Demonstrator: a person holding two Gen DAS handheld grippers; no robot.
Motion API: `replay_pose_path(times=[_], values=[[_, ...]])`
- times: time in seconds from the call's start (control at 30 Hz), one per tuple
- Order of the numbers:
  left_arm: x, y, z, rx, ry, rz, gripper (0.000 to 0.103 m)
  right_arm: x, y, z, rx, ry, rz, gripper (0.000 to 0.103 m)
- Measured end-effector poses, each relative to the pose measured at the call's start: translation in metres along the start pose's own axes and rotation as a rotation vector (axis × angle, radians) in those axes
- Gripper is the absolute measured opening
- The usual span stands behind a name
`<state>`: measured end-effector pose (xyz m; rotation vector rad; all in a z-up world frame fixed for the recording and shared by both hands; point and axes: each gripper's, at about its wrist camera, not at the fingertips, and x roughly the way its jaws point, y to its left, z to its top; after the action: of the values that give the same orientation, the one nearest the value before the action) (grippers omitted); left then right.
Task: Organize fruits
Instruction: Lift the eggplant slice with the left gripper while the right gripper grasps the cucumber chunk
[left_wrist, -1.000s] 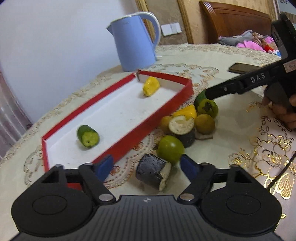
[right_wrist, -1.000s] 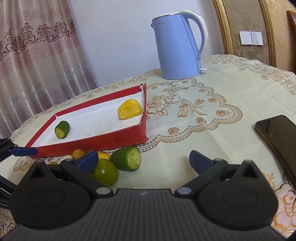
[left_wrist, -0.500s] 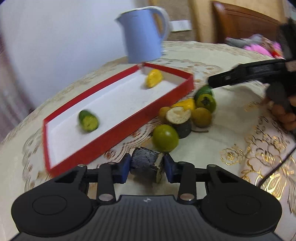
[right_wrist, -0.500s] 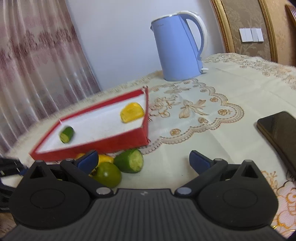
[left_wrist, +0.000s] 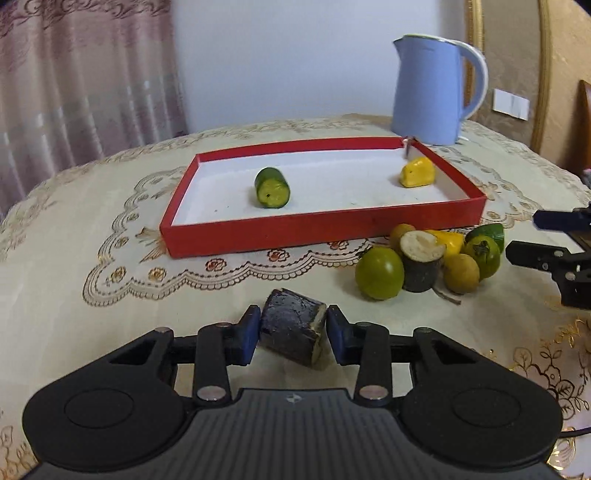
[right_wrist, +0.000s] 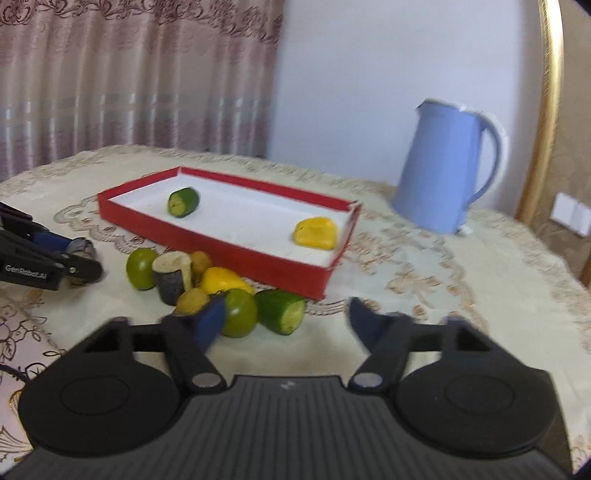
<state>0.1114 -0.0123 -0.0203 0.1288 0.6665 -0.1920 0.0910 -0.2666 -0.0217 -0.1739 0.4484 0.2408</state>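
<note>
Clamping a dark cut chunk (left_wrist: 293, 336) just above the tablecloth, the left gripper (left_wrist: 293, 338) has its pick; next it must lift over the red tray's (left_wrist: 317, 230) wall. Right gripper (right_wrist: 286, 319) is closing on the cucumber piece (right_wrist: 282, 311), pads not yet touching.

My left tool (left_wrist: 291, 334) is matte black plastic with a ribbed top plate bearing a small pale emblem, two round housings like discs at either side, silver pivot screws on the linkage bars, and blue pads (left_wrist: 248, 334) on the fingers. My right tool (right_wrist: 286, 319) is built the same way: black ribbed body, twin discs, silver screws, dark blue pads (right_wrist: 210, 319). On the side of my left tool, seen from the right wrist, white lettering reads "GenRobot.AI".
</note>
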Motion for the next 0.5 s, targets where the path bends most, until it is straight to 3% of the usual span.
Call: replay_pose_path(times=[0.3, 0.43, 0.5], values=[[0.002, -0.002, -0.006, -0.022, -0.02, 0.012, 0.046, 0.026, -0.014, 0.003, -0.02, 0.053, 0.041, 0.044], [0.003, -0.003, -0.008, -0.018, -0.034, 0.046, 0.06, 0.036, -0.018, 0.009, -0.001, 0.076, 0.112, 0.041], [0.003, -0.002, -0.008, -0.026, -0.035, 0.04, 0.06, 0.038, -0.016, 0.013, -0.026, 0.091, 0.124, 0.038]])
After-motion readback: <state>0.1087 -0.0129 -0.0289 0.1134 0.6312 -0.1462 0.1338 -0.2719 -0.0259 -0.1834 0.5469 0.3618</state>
